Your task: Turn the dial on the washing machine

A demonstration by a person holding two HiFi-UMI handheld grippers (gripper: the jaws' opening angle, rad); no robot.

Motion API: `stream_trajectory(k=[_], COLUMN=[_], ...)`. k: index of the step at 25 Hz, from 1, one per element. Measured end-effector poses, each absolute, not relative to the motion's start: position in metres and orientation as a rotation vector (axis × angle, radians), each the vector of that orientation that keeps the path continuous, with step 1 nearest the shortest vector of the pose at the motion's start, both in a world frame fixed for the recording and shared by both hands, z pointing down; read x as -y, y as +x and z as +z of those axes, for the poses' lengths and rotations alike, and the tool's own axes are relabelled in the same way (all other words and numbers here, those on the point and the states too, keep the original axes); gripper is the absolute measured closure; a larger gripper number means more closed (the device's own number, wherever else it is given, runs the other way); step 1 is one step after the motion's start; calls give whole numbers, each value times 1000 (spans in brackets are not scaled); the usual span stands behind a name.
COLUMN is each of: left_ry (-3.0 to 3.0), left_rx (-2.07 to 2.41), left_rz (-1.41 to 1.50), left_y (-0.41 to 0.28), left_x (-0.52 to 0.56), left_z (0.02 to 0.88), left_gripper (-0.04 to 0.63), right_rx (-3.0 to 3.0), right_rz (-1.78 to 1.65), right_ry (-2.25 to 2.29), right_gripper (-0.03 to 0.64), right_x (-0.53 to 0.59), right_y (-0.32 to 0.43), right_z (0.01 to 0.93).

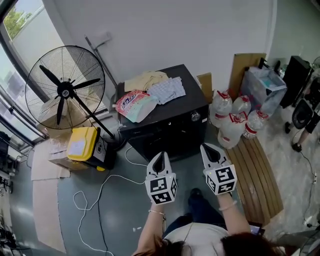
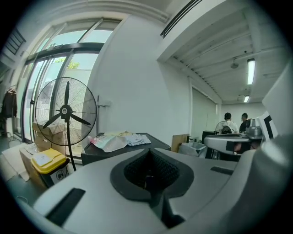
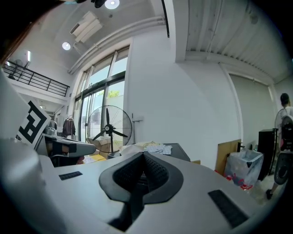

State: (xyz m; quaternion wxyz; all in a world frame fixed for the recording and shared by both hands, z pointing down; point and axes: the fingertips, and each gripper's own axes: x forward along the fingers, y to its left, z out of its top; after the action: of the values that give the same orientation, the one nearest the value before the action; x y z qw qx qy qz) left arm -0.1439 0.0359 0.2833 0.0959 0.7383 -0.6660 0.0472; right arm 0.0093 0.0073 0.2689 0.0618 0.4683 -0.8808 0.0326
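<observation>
Both the left gripper (image 1: 160, 159) and right gripper (image 1: 210, 150) hover short of the washing machine (image 1: 165, 131), jaws shut on nothing, presumably lining up, since the dial (image 1: 195, 117) sits well ahead of the right jaws, slightly leftward.

Bright, even daylight. It comes from the big window (image 2: 55, 68) ahead and left of my tongs, and the glass looks washed pale. A ceiling tube (image 2: 250, 71) glares up right of my left tongs (image 2: 149, 157). Round lamps (image 3: 110, 4) flare above my right tongs (image 3: 143, 155). Both gripper views have a hard fisheye, dark corners and bent lines, and the tong bodies up close are soft. The head view is sharp, with faint shadows on the floor (image 1: 125, 210).
</observation>
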Motion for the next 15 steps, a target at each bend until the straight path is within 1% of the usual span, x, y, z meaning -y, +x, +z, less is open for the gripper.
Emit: stream_trajectory(k=[7, 15], left_ry=[2236, 2256], left_rx=[1940, 1960], left_rz=[108, 79], left_y=[-129, -106], left_x=[-78, -106], left_z=[262, 240], left_gripper=[578, 578], right_rx=[2664, 2683], right_rz=[30, -39], right_ry=[1389, 1333], right_gripper=[591, 591], right_x=[-54, -81], right_y=[11, 19], right_z=[247, 230])
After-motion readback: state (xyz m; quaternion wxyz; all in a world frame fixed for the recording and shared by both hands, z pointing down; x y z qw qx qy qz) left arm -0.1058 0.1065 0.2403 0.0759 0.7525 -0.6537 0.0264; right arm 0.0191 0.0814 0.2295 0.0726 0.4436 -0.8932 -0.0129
